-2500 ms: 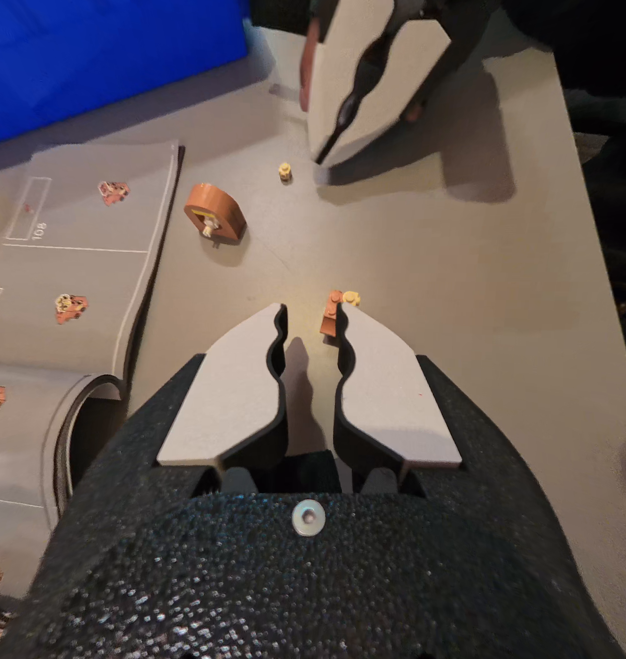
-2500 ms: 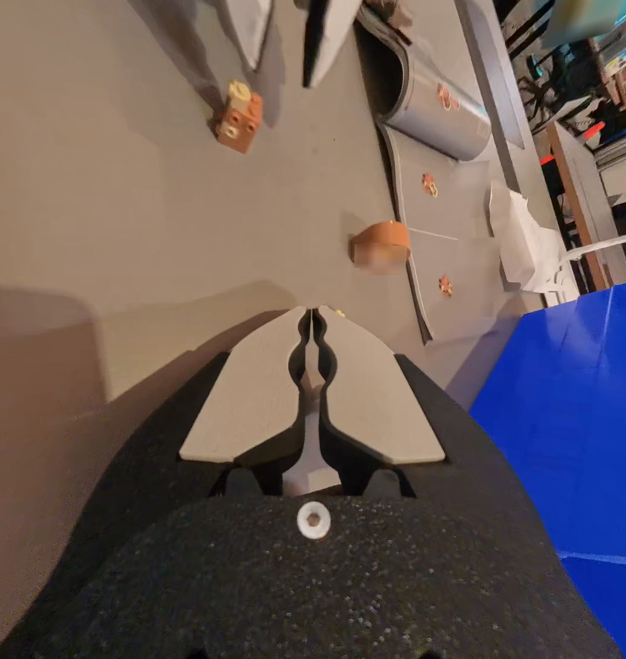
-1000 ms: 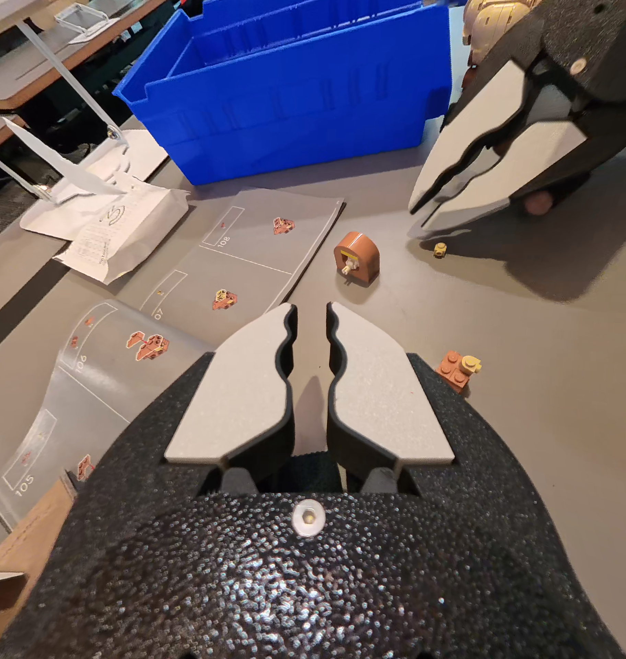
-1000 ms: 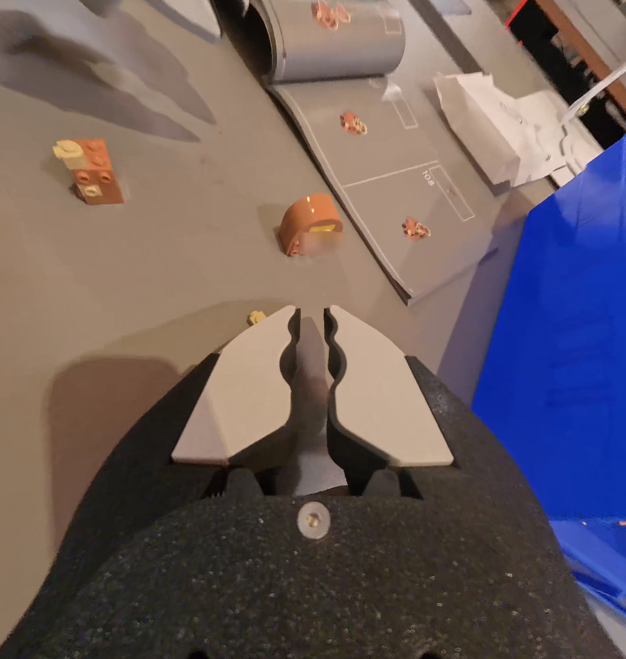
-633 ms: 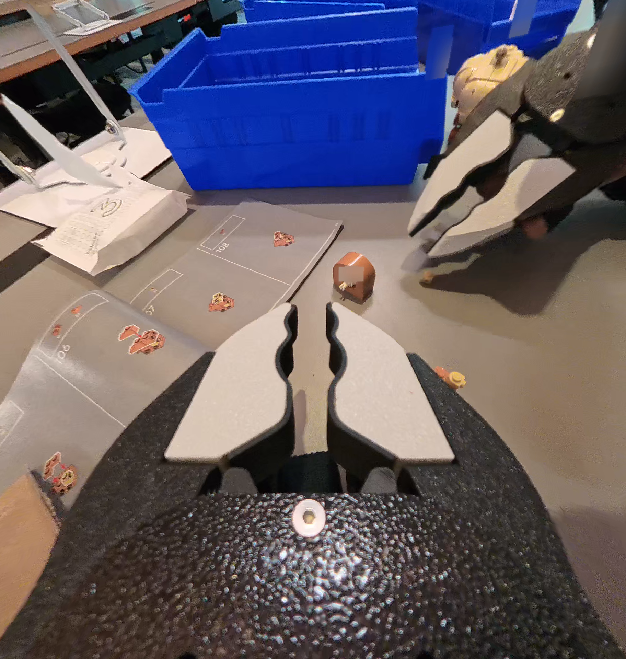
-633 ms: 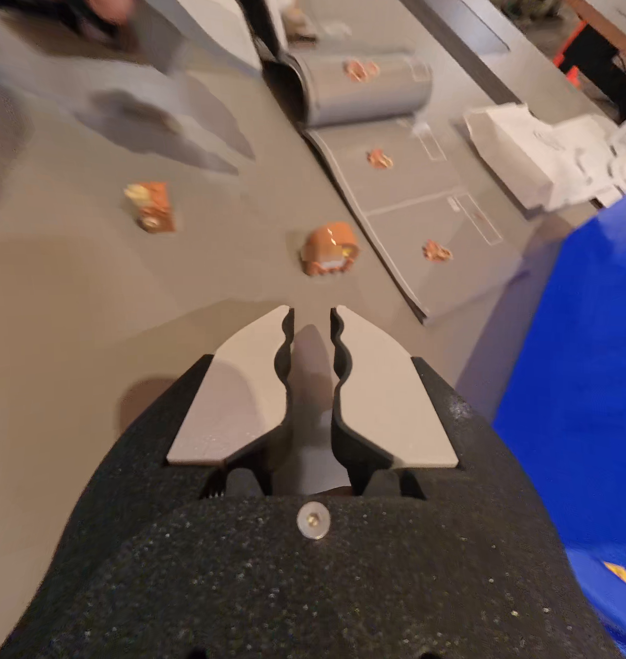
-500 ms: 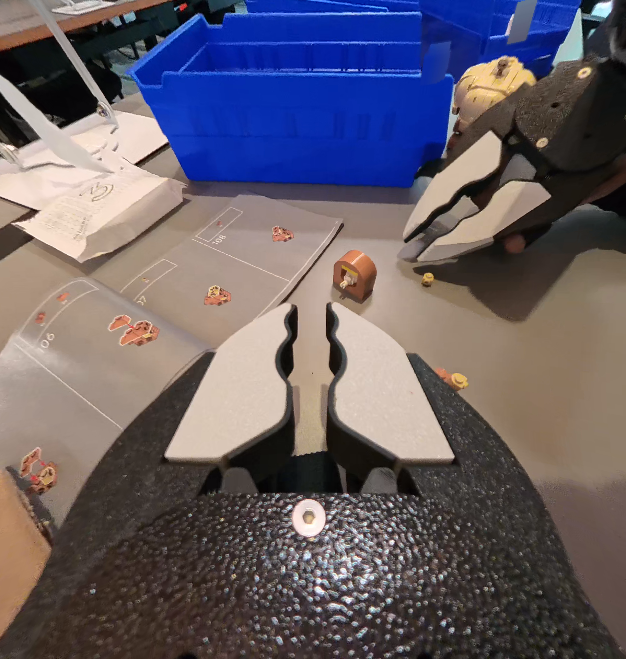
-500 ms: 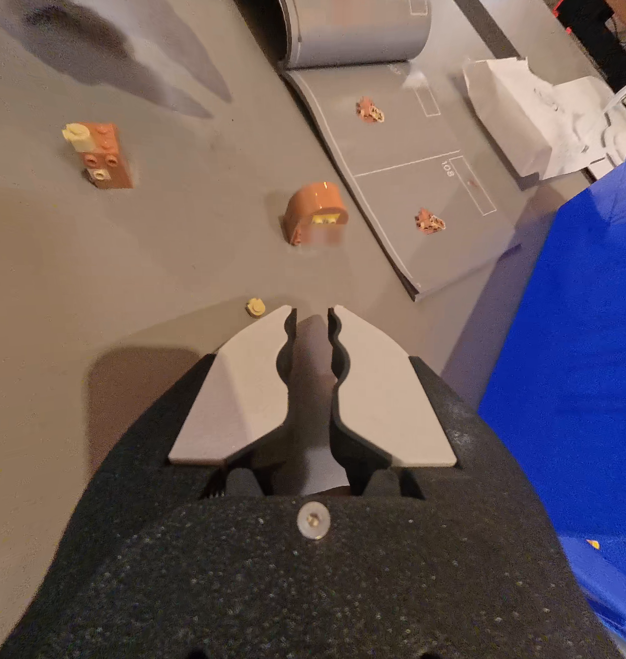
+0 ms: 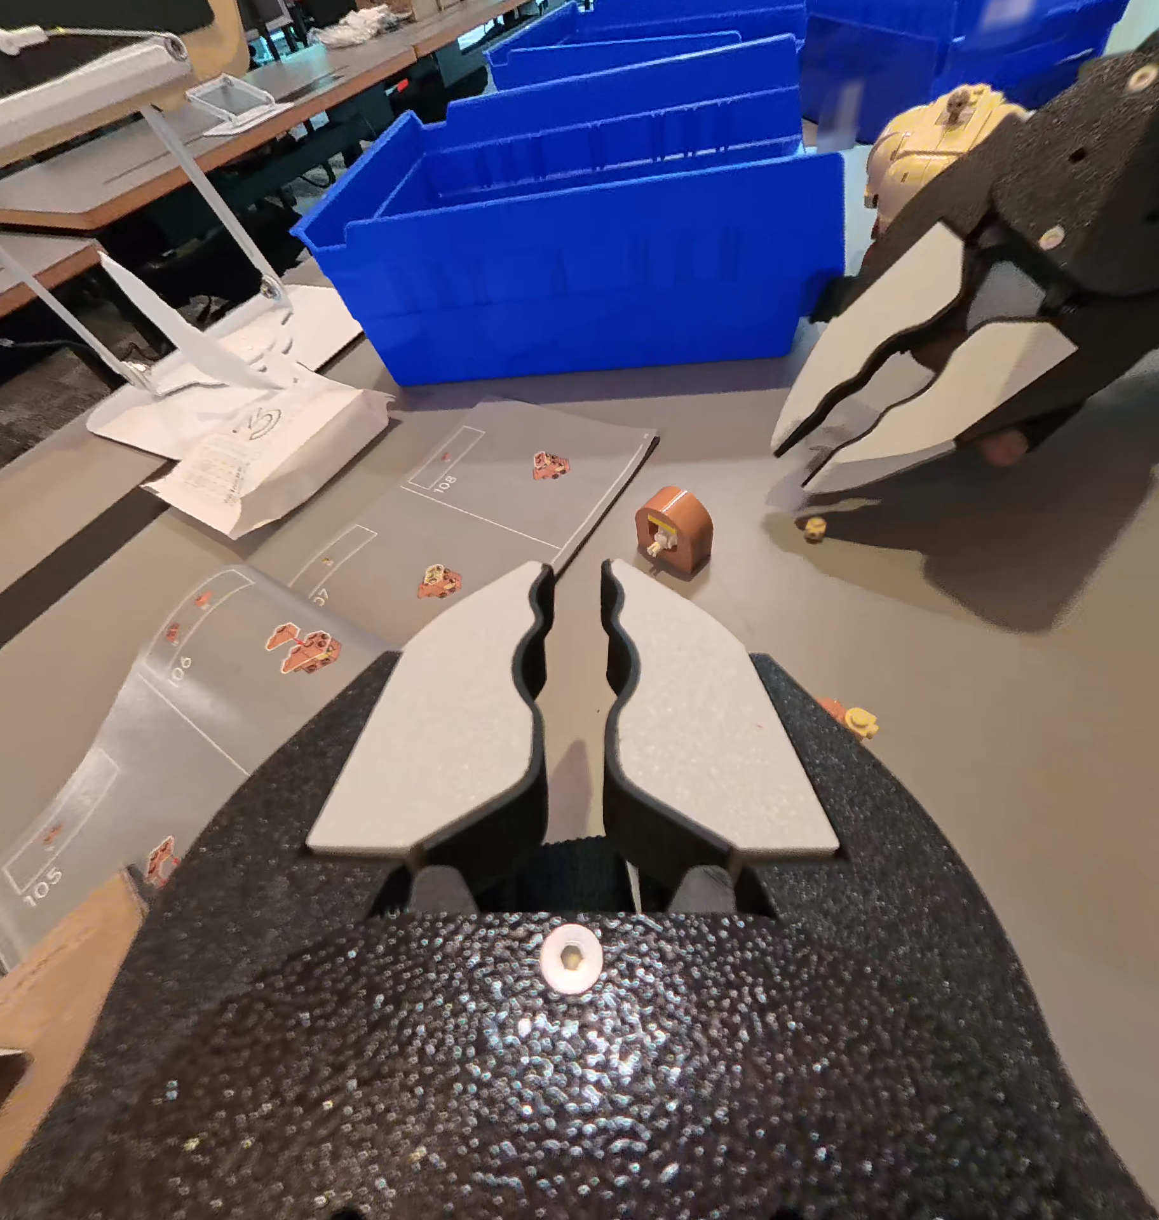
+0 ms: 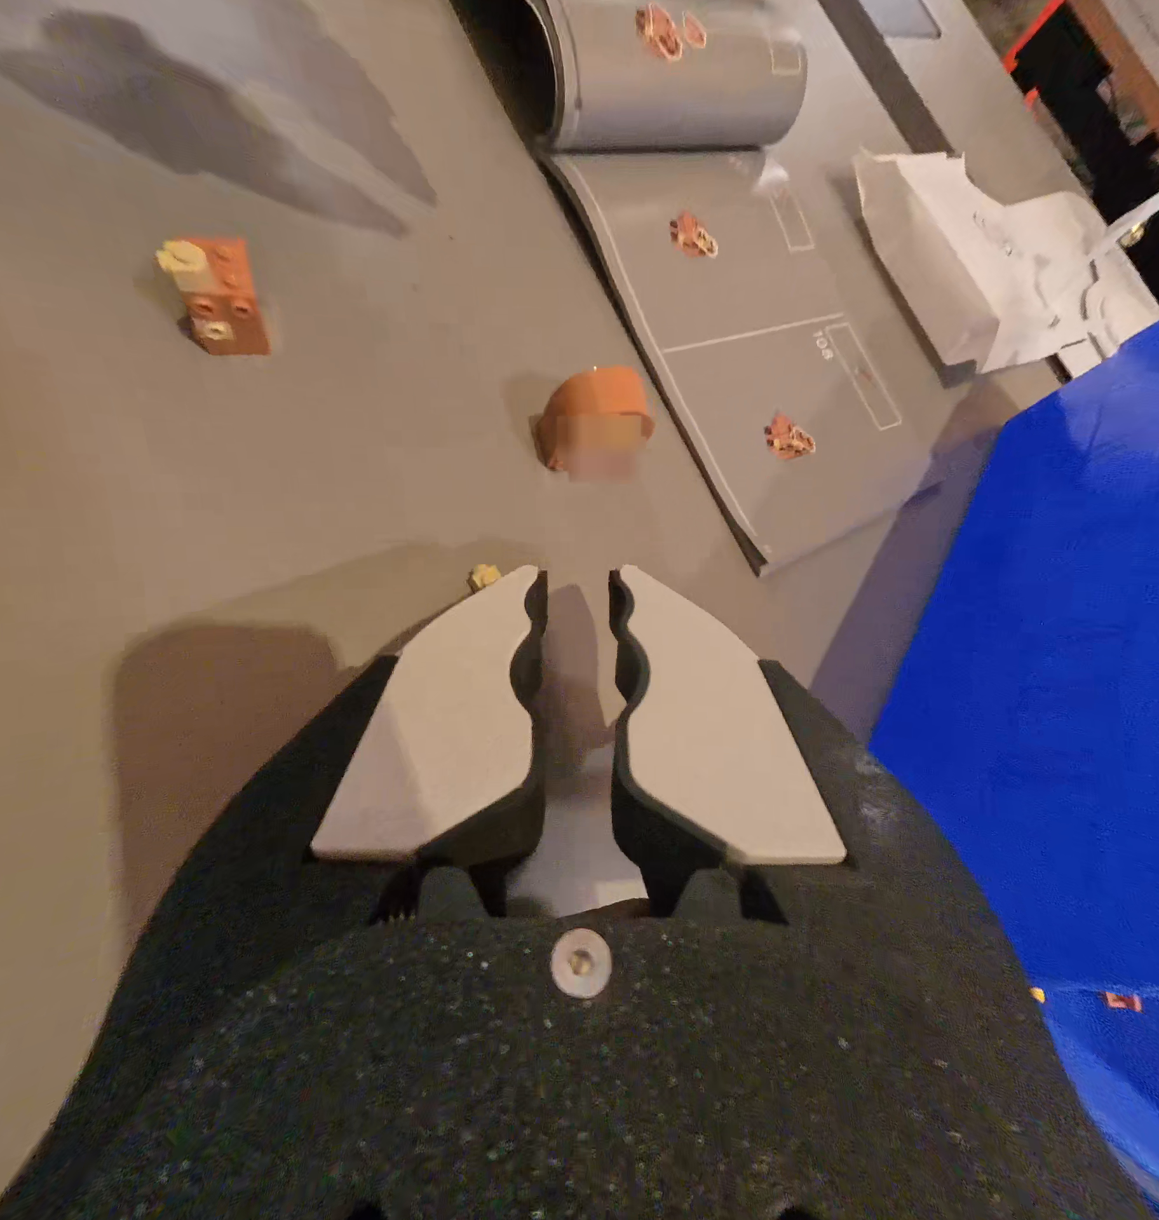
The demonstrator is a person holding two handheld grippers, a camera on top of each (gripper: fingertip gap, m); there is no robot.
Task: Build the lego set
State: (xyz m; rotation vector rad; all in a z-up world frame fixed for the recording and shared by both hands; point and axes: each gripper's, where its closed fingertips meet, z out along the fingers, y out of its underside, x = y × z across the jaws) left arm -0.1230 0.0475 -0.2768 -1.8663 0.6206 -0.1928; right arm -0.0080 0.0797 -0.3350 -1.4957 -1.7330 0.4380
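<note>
Right claw (image 10: 575, 573) has edged toward the half-hidden tan stud (image 10: 483, 576); both claws spread, bare.

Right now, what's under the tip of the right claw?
A tiny tan stud lies on the grey table just below the right claw, untouched. Nothing sits between its open fingers.

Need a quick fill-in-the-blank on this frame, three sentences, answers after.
1. Both the left gripper and the right gripper hold ____.
2. The large bin behind the open booklet is ____ in colour.
3. The tiny tan stud lies just beside the ____ gripper's fingertips.

Missing words: nothing; blue; right
</note>
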